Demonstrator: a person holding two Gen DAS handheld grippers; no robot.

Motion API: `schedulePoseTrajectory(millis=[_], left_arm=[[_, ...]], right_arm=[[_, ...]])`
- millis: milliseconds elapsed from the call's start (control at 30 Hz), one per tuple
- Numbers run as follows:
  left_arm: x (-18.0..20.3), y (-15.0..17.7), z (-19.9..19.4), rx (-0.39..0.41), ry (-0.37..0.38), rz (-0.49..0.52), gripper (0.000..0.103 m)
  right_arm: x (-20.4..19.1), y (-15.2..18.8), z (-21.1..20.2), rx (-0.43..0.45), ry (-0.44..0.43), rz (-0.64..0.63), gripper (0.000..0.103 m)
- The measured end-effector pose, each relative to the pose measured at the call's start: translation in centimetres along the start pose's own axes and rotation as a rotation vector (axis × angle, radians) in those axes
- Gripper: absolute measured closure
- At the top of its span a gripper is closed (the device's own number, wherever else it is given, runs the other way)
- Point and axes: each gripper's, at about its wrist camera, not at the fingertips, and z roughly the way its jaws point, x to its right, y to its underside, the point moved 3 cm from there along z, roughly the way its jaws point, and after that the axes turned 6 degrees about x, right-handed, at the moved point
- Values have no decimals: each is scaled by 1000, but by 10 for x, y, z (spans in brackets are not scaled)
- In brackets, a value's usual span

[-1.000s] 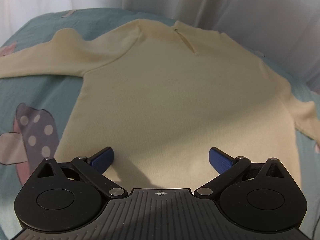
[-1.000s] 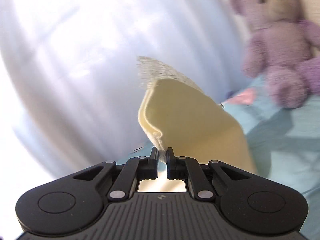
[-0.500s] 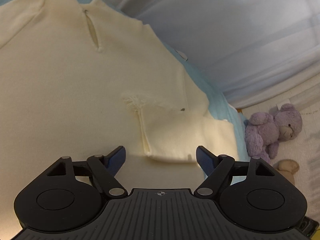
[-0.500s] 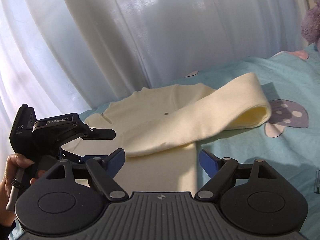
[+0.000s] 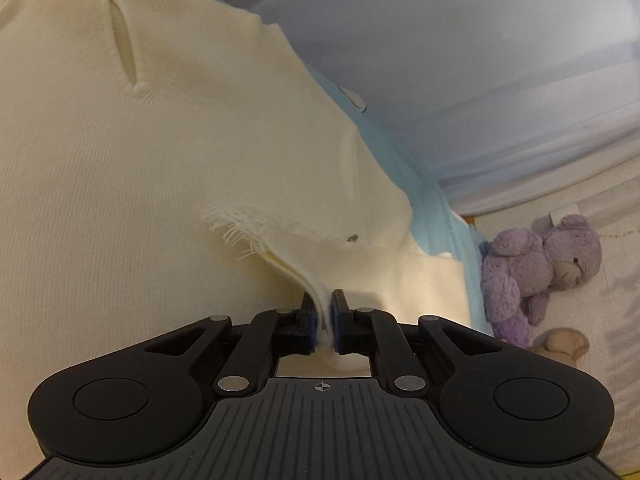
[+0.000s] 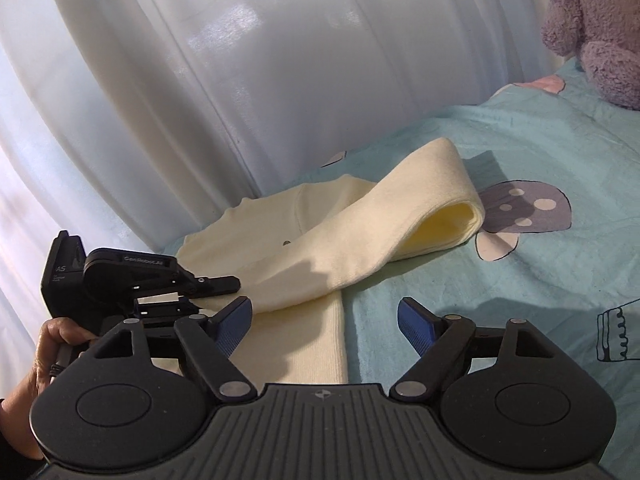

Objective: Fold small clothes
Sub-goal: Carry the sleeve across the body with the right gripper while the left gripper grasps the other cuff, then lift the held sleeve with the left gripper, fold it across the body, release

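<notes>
- My left hand-held gripper [image 5: 325,318] is pinching the cream top [image 5: 120,208], at the sleeve cuff [image 5: 296,268] folded across it.
- Top's lying on the teal bed [image 6: 520,288].
- My right hand-held gripper [image 6: 325,320] is gaping w/ nothing inside, jaws just been narrowing, above the top's hem.

The cream long-sleeved knit top [image 5: 120,208] is a soft, matt cloth with a fine ribbed weave; its cuff edge [image 5: 240,228] is frayed into loose threads. The teal printed bed sheet [image 6: 520,280] beneath it is a smooth, matt cotton-like fabric. The white sheer curtain [image 6: 240,60] looks thin and slightly glossy where light comes through its folds. The purple teddy bear [image 5: 540,268] has a fuzzy, napped plush pile. The left gripper [image 5: 325,316] and right gripper [image 6: 325,320] have matt black plastic bodies, ridged on top, with shiny metal pivot pins and blue, finely ribbed rubbery finger pads [image 6: 416,322].
</notes>
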Motion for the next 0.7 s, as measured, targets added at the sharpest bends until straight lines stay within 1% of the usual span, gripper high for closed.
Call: schedulePoseTrajectory(millis=[33,100,200,300,367,467,533,567,600,700], left_arm=[[1,-2,-3,12,-1,16,93],[-1,-8,-12,38,-6,38,93],[-6,-19,-29,86,-22,65,94],[-16,-35,-56,161,-75,108,94],[-26,-45,-74,215,-127,123,94],[-49,-57,-95,274,-246,122,94],[-65,-63,-103,288,-295,98,93],[-70,-63,-104,293,-304,88,93],[-73,-63,-104,298,-293,76,93],[-79,-62,-98,281,-223,50,84]], right_arm=[[3,-2,2,-5,13,11,34],[9,-5,6,-10,33,37,50],[15,-8,13,-19,64,71,58],[19,-11,17,-24,71,95,59],[18,-13,19,-26,67,99,58],[17,-13,24,-31,69,97,58],[17,-14,29,-41,68,103,58],[17,-14,31,-45,66,106,58],[16,-14,34,-50,64,110,58],[13,-15,41,-62,59,110,58]])
